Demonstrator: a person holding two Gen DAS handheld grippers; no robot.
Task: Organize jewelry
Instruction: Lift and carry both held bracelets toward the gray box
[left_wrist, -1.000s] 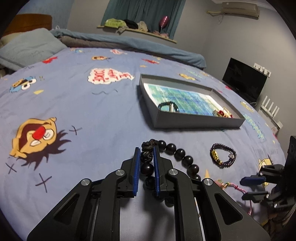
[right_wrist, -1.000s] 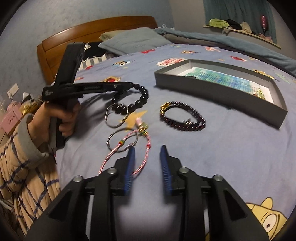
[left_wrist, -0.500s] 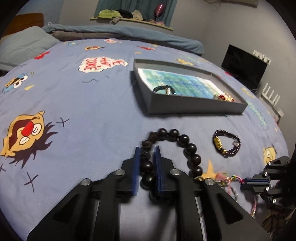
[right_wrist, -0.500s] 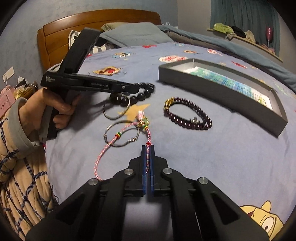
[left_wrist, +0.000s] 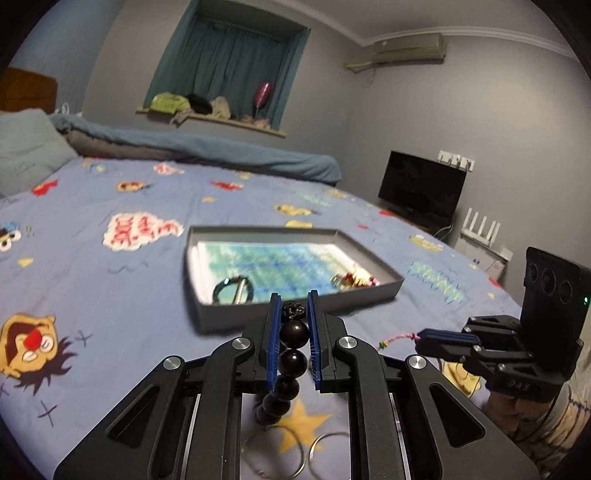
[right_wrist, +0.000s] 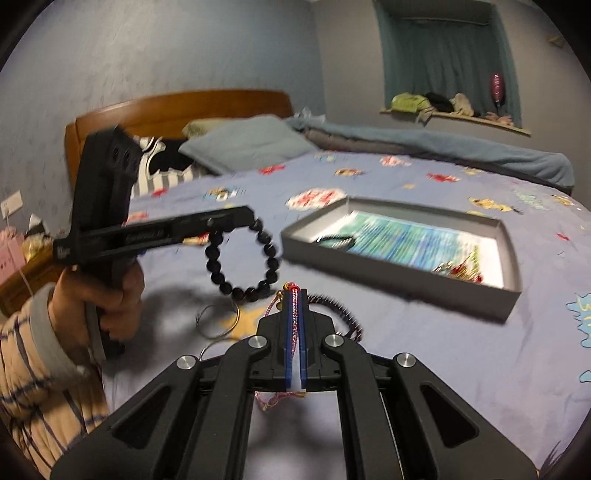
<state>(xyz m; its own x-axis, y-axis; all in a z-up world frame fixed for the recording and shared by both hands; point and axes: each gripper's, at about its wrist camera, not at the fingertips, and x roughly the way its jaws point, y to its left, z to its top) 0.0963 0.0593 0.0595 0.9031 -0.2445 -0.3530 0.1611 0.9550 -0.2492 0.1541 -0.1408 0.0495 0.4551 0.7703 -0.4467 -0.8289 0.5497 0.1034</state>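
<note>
Both jaws clamp: glossy round beads (left_wrist: 294, 332), braided cord (right_wrist: 294, 314).

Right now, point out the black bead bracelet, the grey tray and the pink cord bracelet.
black bead bracelet (right_wrist: 272, 263), right wrist view, on a bead of the hanging loop's right side.
grey tray (left_wrist: 299, 308), left wrist view, on its near outer wall.
pink cord bracelet (right_wrist: 294, 314), right wrist view, on the cord pinched between the fingers.

tray (right_wrist: 402, 273) and contents blurred; dark purple bracelet (right_wrist: 347, 314) half hidden behind right gripper (right_wrist: 294, 325)
</note>
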